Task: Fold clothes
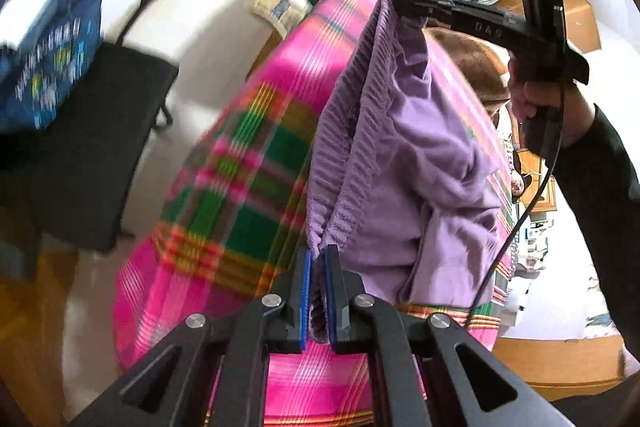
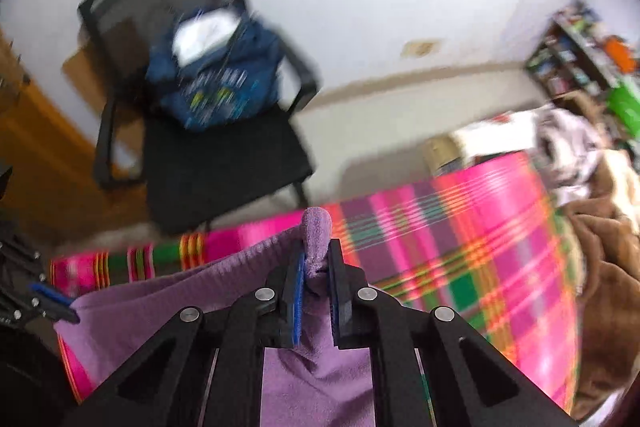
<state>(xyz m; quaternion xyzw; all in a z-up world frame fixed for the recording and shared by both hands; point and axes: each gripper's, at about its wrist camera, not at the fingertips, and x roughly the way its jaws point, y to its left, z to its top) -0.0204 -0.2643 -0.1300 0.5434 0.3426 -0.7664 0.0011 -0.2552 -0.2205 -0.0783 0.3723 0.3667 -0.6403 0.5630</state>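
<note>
1. Above the plaid blanket (image 1: 224, 187), the purple garment (image 1: 416, 155) hangs by its ribbed waistband.
2. Left tongs (image 1: 318, 259) and right tongs (image 2: 316, 259) each clamp one waistband end.
3. Waistband spans between both tongs; neither hand is nearer.

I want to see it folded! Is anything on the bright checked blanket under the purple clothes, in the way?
Nothing visible: the pink plaid blanket below the purple ribbed garment looks bare; brown fabric lies at its edge.

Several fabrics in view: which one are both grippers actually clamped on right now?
The purple garment: the left gripper and right gripper each pinch its ribbed edge. The pink plaid blanket lies beneath it; the brown blanket lies untouched.
</note>
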